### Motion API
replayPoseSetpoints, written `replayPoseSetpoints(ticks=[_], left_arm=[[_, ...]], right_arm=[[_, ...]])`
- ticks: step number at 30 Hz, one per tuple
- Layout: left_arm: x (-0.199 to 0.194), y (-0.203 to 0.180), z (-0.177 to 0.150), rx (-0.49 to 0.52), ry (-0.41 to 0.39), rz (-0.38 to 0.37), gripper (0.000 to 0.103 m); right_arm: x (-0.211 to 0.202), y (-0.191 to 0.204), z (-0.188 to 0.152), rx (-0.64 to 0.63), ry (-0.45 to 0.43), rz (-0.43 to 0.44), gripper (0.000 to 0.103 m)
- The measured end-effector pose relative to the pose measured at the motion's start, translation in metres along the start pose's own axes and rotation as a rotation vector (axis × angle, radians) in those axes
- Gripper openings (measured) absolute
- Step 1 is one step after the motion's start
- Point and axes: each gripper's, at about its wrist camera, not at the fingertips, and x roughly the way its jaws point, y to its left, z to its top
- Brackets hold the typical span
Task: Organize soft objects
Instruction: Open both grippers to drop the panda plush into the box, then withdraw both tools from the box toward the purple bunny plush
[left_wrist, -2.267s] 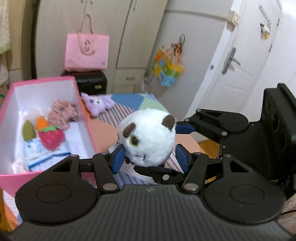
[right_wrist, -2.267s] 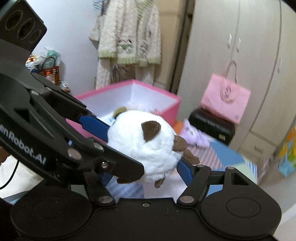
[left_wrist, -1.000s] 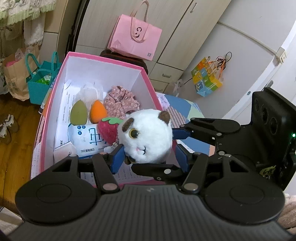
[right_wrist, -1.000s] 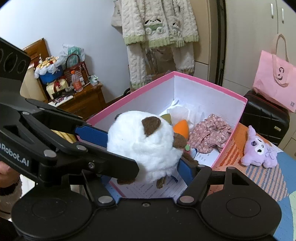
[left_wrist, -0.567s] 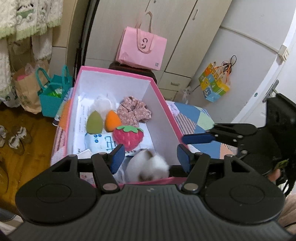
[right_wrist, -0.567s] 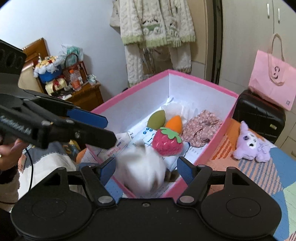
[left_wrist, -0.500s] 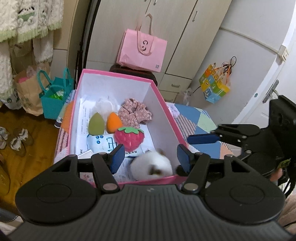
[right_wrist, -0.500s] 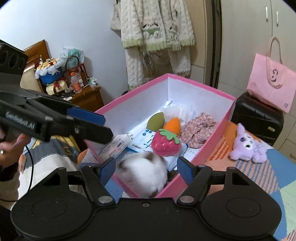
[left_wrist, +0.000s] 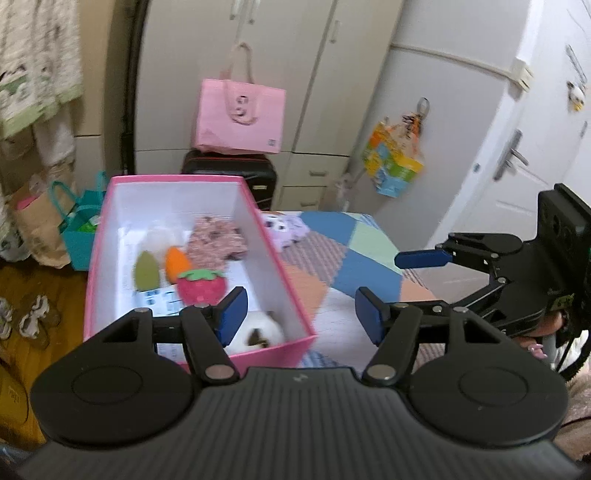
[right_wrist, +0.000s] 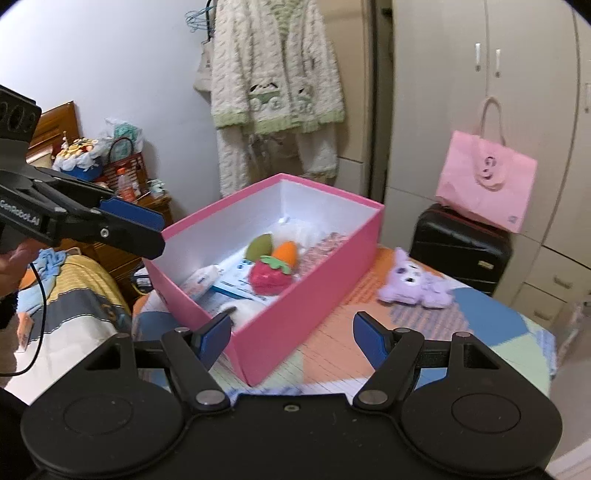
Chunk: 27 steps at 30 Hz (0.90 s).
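The white plush ball with brown ears (left_wrist: 258, 332) lies in the near corner of the pink box (left_wrist: 280, 349), also seen in the right wrist view (right_wrist: 243, 308). In the box (right_wrist: 306, 306) are a red strawberry (right_wrist: 267, 277), an orange carrot (right_wrist: 286, 253), a green piece (right_wrist: 258, 245) and a floral cloth (left_wrist: 216, 240). A purple plush (right_wrist: 413, 288) lies on the patchwork surface beside the box. My left gripper (left_wrist: 299, 314) is open and empty above the box's near end. My right gripper (right_wrist: 291, 338) is open and empty, drawn back from the box.
A pink bag (right_wrist: 484, 184) sits on a black suitcase (right_wrist: 458, 247) by the wardrobe. A knitted cardigan (right_wrist: 277, 74) hangs on the wall. A teal bag (left_wrist: 79, 229) stands on the floor left of the box. A door (left_wrist: 524, 155) is at the right.
Both grippers opened and let go of the white plush, which dropped into the near end of the pink box. Both grippers have since pulled back and apart.
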Motion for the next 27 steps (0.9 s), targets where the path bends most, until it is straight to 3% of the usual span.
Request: replayPoseSetpoints(ticks=[8,16,27], left_arm=[[0.023,-0.056,0.016,0.092,0.023,-0.026,0.069],[0.062,-0.088,0.022,0.061,-0.003,0.003,0.071],[0.149,-0.108,0.04,0.056,-0.062,0.194,0.074]], right_arm=[[-0.038,-0.015,-0.015,-0.08,-0.049,-0.027,0.078],[-0.044,-0.048,-0.017,-0.188,-0.081,-0.015,0.081],[0.002,-0.108,-0.017,-0.293,-0.112,0.057,0.083]])
